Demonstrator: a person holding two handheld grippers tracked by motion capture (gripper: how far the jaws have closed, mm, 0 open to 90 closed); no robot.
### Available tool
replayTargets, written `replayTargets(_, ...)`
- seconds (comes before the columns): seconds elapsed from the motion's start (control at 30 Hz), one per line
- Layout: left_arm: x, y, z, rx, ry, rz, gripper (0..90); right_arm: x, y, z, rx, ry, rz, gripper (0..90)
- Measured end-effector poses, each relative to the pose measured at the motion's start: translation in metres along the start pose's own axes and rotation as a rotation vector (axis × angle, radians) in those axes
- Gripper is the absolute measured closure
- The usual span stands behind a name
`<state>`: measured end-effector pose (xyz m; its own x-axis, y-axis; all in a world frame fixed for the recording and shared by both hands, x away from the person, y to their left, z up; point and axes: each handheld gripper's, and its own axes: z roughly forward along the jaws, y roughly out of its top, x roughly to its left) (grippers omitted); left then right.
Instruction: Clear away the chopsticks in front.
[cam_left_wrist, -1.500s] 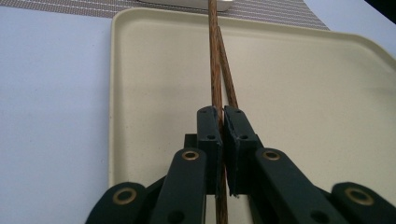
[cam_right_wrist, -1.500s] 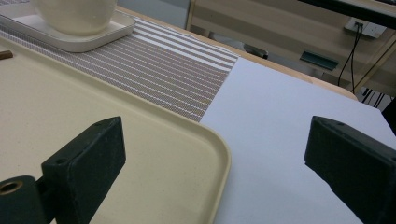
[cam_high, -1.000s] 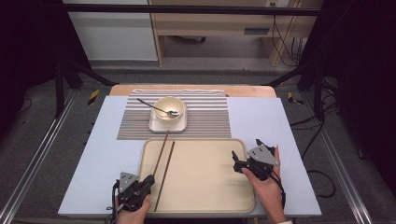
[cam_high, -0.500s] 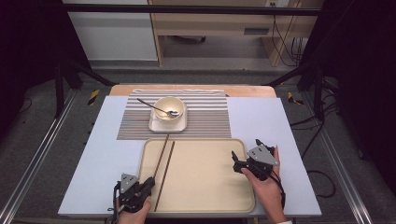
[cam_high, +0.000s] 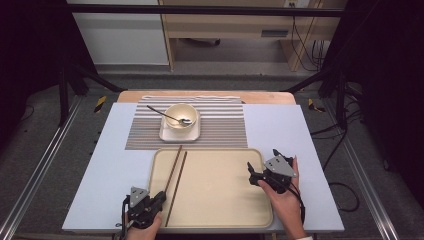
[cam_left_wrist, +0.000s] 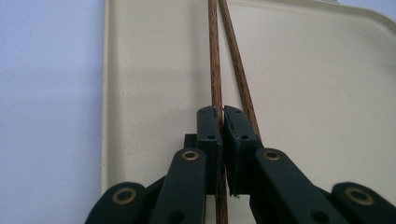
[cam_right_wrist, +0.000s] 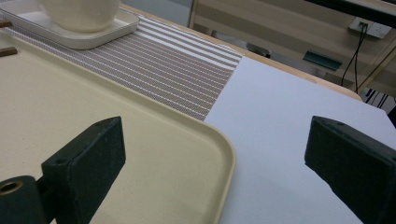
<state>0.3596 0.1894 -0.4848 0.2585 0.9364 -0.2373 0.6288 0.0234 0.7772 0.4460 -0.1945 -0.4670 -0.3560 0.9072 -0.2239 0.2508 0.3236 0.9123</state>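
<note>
- Spanning most of the high view, the surface (cam_high: 110, 165) is pale blue-grey, with a wooden edge showing at its far side.
- Lying across the far half of the surface, a striped mat (cam_high: 220, 127) reaches the far rim of the tray.
- Sitting on the near half, the cream tray (cam_high: 220, 200) is bare apart from the chopsticks along its left part.
- Resting on the mat, a square white plate (cam_high: 167, 134) carries a cream bowl (cam_high: 181, 112), and a spoon (cam_high: 167, 116) leans in the bowl with its handle out to the left.
- Holding the near left corner of the tray, the left hand-held gripper (cam_high: 160, 196) points along the chopsticks; in the left gripper view its jaws stand nearly together, pinched on the left chopstick (cam_left_wrist: 215, 70) close to its near end.
- Hovering at the right rim of the tray, the right hand-held gripper (cam_high: 251, 172) has its jaws spread wide; in the right gripper view one jaw is over the tray, the other over the bare surface, with nothing between them.
- Running from the tray's far rim toward its near left corner, the two chopsticks (cam_high: 176, 177) lie close side by side; the right chopstick (cam_left_wrist: 236, 60) lies just beside the right jaw, and whether it touches I cannot tell.
</note>
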Motion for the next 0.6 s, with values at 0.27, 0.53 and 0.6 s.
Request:
replayTargets(0.27,-0.0006,-0.0008,-0.0007,0.012,-0.005,-0.003,85.5,0.0002,0.0000,0.0000,0.000,0.001,0.000,5.2)
replayTargets(0.53,-0.0011,-0.0012,-0.0026,0.019,-0.007,0.008,85.6,0.0006,0.0000,0.0001,0.002,0.003,-0.001,5.2)
replayTargets(0.6,-0.0010,-0.0014,-0.0032,0.019,-0.007,0.008,85.5,0.0005,0.0000,0.0001,0.002,0.003,-0.001,5.2)
